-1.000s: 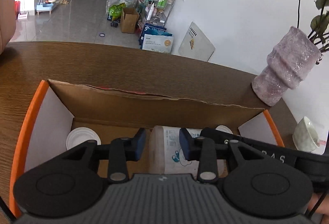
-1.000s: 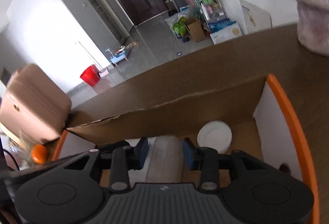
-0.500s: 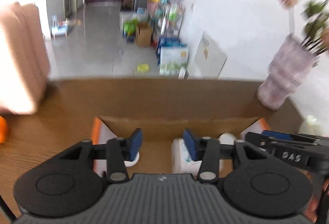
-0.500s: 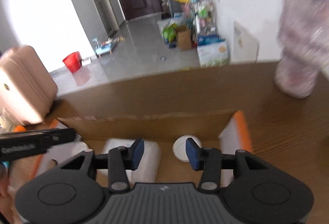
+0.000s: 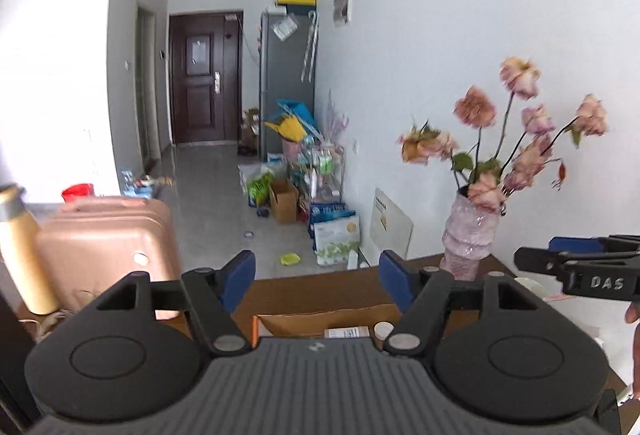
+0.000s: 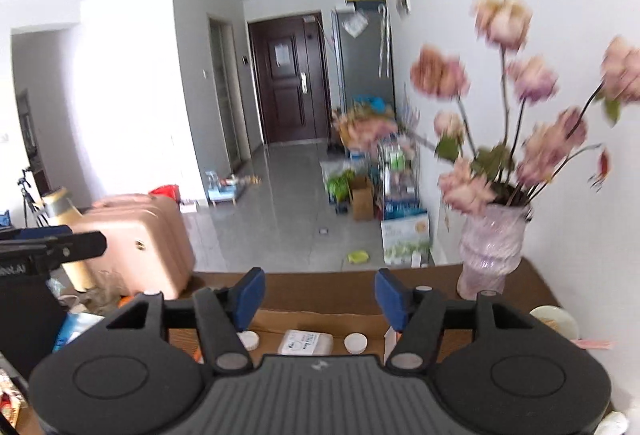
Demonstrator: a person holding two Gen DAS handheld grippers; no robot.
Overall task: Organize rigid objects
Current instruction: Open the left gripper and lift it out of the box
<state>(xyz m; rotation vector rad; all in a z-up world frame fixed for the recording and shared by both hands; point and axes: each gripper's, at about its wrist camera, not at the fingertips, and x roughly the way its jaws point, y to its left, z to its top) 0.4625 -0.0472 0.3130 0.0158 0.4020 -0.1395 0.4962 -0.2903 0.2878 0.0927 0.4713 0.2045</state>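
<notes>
An orange-edged cardboard box [image 6: 320, 321] lies on the wooden table below both grippers. Inside it I see a white packet [image 6: 306, 342] between two white round lids [image 6: 355, 342]. The same box [image 5: 320, 317] shows in the left wrist view with the packet [image 5: 347, 332] and one lid [image 5: 383, 330]. My left gripper [image 5: 316, 281] hangs high above the box, its jaws opening with nothing between them. My right gripper [image 6: 318, 295] is also raised, jaws opening and empty. The other gripper shows at each view's edge.
A pink vase of dried roses [image 6: 492, 251] stands at the table's back right, close to the right gripper. A white bowl [image 6: 554, 319] sits beside it. A pink suitcase [image 5: 108, 247] and a yellow bottle [image 5: 20, 247] stand at the left. Clutter lines the hallway beyond.
Both grippers let go of the white packet in the box, rose well above it and opened wider. The views now look over the box into the hallway.
</notes>
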